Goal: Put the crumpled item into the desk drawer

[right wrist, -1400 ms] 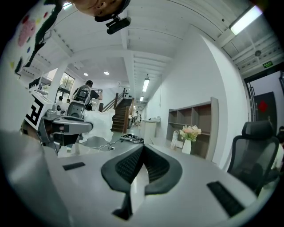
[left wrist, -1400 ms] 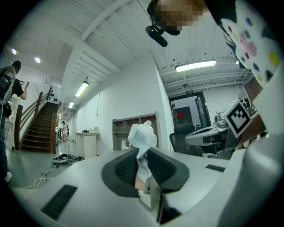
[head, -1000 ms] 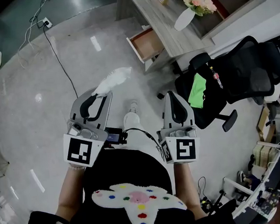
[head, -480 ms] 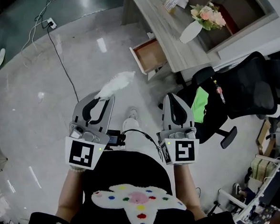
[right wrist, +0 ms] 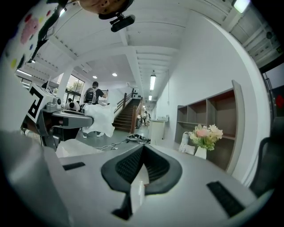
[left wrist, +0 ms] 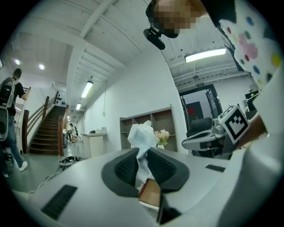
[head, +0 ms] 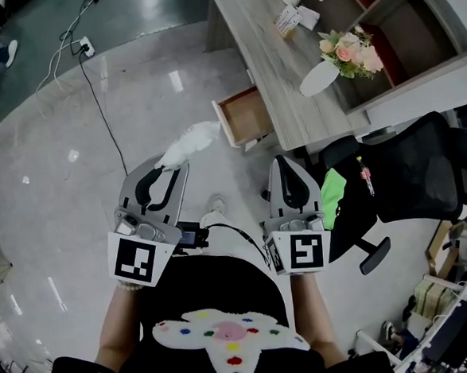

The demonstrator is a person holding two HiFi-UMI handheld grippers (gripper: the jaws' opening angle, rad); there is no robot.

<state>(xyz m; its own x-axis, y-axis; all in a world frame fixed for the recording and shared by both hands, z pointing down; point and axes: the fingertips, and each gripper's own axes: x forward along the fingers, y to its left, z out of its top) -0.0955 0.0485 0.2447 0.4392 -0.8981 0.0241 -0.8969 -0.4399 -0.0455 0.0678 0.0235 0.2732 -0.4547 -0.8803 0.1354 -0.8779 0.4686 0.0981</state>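
Left gripper (head: 167, 167) is clamped on the crumpled item (head: 189, 142), a white paper wad. The pads only bite its lower tail; most of it sticks out past the tips. Right gripper (head: 288, 161) is closed on nothing and carried alongside.

The wad is not in the drawer (head: 245, 117) yet. It's in the air, and from above it sits just left of the drawer's open front. The drawer is pulled out from the desk (head: 285, 74) and looks empty.

Risks as I see them:
- Thin grip on a light, springy wad. A quick swing or a bump could pull the tail out and drop it on the floor.
- The drawer opening is small next to the bulk hanging past the tips. Coming in low could catch the wad on the front edge and strip it off.
- Opening the jaws too early, while the wad is over the rim and not the cavity, puts it outside.
- The idle right gripper is close to the office chair (head: 408, 169) and the desk corner, so it could clip either one on the way in.
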